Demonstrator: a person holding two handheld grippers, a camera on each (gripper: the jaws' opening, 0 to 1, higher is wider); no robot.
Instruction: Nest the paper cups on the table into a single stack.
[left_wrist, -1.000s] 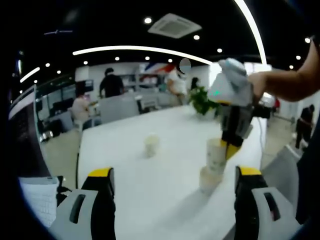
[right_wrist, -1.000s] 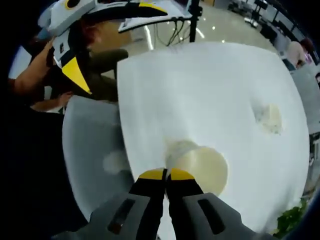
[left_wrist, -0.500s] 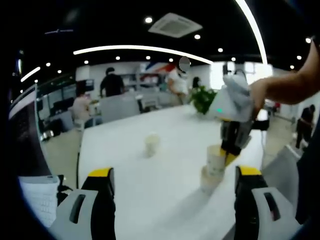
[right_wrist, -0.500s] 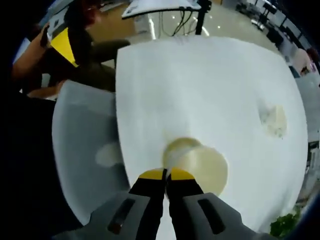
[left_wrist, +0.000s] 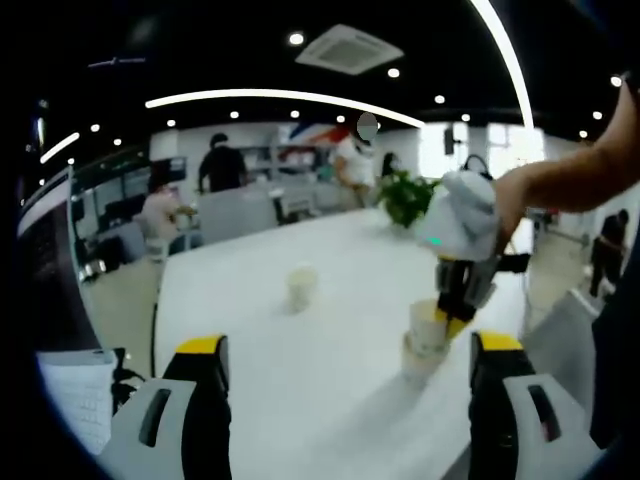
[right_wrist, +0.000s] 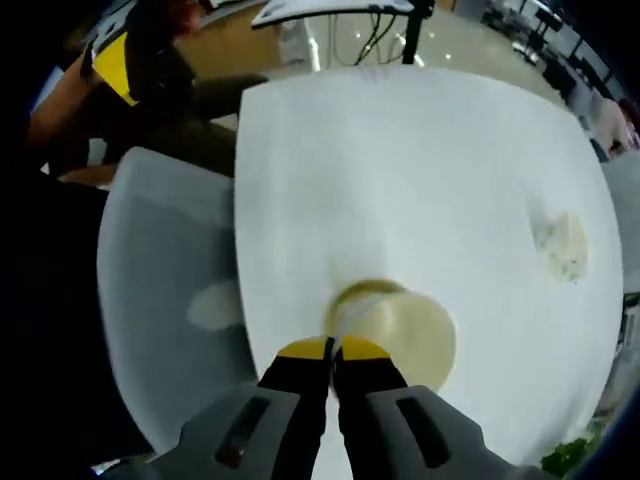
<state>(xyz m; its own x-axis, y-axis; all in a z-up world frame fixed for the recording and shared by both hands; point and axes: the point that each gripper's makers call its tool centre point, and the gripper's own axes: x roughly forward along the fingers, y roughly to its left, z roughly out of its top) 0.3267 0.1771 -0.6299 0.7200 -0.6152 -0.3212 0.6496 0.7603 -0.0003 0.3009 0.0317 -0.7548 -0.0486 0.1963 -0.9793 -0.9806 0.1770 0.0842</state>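
A pale paper cup (left_wrist: 428, 325) is pinched at its rim by the closed yellow-tipped right gripper (right_wrist: 332, 349) over a second cup (left_wrist: 415, 361) on the white table (left_wrist: 330, 300), while the left gripper (left_wrist: 345, 345) is held wide apart, and a third cup (left_wrist: 300, 287) is seen standing well apart.

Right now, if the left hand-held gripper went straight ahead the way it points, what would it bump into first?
Probably the lone paper cup standing out on the white table. It sits roughly between the open jaws of the left hand-held gripper, though far ahead. Depth is hard to judge, so it might pass just beside it.
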